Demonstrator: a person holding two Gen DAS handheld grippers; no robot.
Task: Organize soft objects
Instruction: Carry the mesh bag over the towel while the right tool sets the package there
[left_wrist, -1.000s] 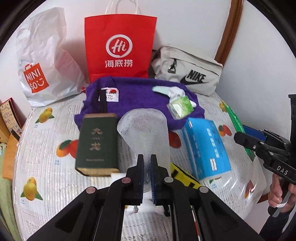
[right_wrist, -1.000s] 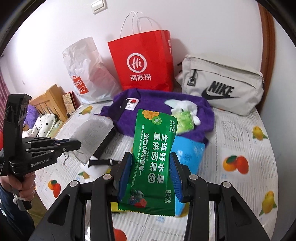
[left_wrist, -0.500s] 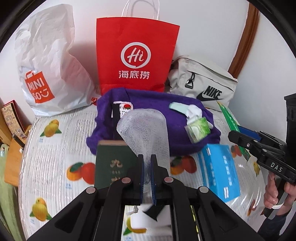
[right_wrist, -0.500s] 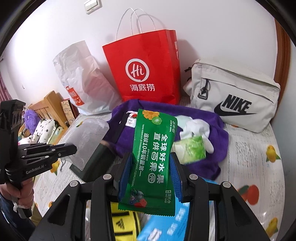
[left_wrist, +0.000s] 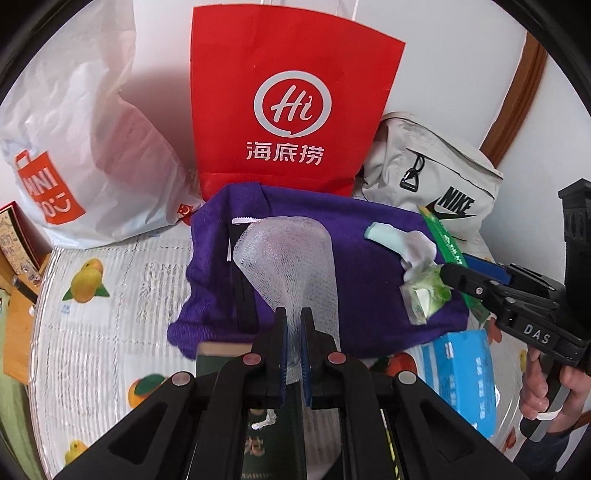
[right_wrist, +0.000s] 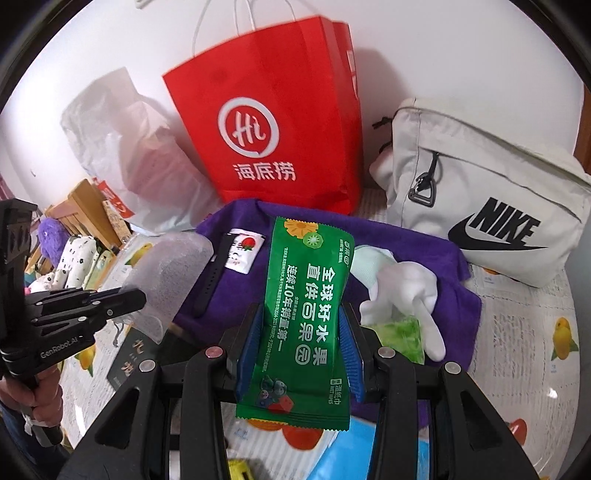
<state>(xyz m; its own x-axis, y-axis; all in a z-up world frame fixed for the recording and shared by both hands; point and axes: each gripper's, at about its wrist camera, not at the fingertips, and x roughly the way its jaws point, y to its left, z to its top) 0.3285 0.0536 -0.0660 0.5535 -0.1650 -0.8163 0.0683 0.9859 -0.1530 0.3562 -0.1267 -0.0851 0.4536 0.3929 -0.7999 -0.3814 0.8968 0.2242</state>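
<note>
My left gripper (left_wrist: 293, 317) is shut on a white mesh pouch (left_wrist: 291, 258) and holds it above the purple cloth (left_wrist: 354, 280). My right gripper (right_wrist: 301, 325) is shut on a green wet-wipes packet (right_wrist: 306, 317), also over the purple cloth (right_wrist: 454, 295). On the cloth lie a white glove (right_wrist: 406, 291), a small green tissue pack (left_wrist: 424, 295) and a black strap (right_wrist: 210, 280). The right gripper shows in the left wrist view (left_wrist: 458, 273), the left gripper in the right wrist view (right_wrist: 133, 295).
A red paper bag (left_wrist: 291, 107), a white plastic Miniso bag (left_wrist: 74, 147) and a beige Nike bag (right_wrist: 491, 206) stand at the back by the wall. A blue pack (left_wrist: 465, 373) and a dark green box (left_wrist: 258, 443) lie on the fruit-print table cover (left_wrist: 96, 325).
Both grippers have moved forward toward the purple cloth and the bags, still holding the mesh pouch and the green packet. The green box and blue pack have slid toward the bottom of view.
</note>
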